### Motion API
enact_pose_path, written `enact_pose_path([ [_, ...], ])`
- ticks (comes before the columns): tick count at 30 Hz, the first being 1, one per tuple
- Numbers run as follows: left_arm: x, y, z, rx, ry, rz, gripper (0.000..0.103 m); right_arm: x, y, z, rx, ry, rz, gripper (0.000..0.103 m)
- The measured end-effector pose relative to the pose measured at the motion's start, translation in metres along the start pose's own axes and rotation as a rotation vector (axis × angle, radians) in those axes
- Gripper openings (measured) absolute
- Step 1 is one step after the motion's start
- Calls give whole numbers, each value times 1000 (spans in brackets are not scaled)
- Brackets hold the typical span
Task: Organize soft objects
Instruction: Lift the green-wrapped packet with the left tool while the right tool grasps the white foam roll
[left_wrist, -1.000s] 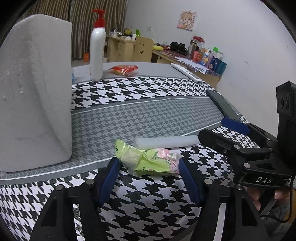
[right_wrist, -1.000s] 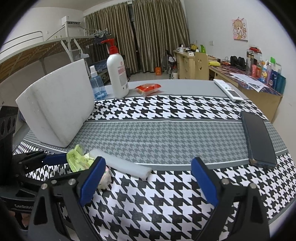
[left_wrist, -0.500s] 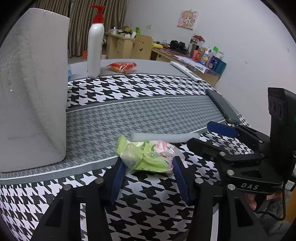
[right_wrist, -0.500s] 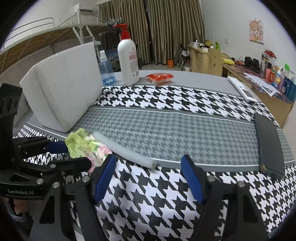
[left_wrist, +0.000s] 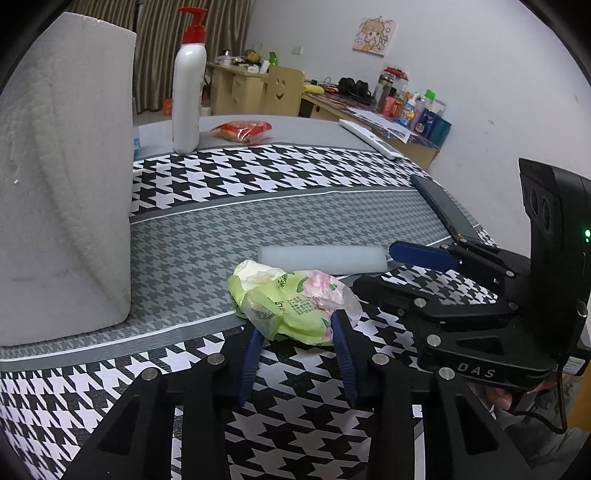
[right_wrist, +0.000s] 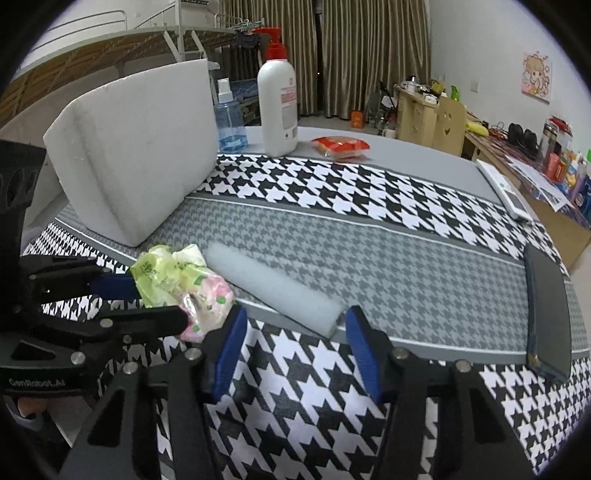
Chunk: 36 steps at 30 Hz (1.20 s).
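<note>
Crinkly green pack is pinched in the left gripper fingers. Right gripper fingers spread round the foam roll end, not squeezing. Nothing sorted yet, I think.

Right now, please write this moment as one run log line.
left gripper: shut on tissue pack | right gripper: open, at foam strip end | foam block: upright

Two wrist cameras, low and close over the table.
Left looks right, right looks left; both share the foam strip.
</note>
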<state>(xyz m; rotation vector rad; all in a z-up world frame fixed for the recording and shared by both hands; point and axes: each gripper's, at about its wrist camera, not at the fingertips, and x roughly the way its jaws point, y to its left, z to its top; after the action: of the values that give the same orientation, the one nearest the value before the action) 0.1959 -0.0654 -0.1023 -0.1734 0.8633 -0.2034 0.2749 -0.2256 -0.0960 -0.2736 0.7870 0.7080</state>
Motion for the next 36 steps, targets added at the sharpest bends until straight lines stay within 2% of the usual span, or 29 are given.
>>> enact_pose_path([
  [13,-12,4,-3,1,-19,2,35,18,2,10,-47,56,-4,60],
  [16,-15,6,-4,-4,-24,0,35,21,1,12,-53,63,-18,55],
  [26,-25,10,-5,-11,-42,-5,35,29,-1,19,-82,76,-32,53],
  [29,-28,12,-6,-16,-50,-1,35,31,-4,21,-72,79,-42,43],
  [31,-31,14,-6,-19,-54,0,35,31,-8,22,-58,79,-47,32],
  [32,-32,15,-6,-21,-57,1,35,32,-10,22,-48,80,-44,29],
  [33,-33,14,-7,-20,-59,0,35,31,-10,22,-44,80,-40,23],
  [34,-35,13,-7,-18,-62,-1,35,30,-10,22,-44,80,-31,11],
  [36,-36,13,-7,-16,-65,-1,35,26,-8,22,-49,75,-28,8],
])
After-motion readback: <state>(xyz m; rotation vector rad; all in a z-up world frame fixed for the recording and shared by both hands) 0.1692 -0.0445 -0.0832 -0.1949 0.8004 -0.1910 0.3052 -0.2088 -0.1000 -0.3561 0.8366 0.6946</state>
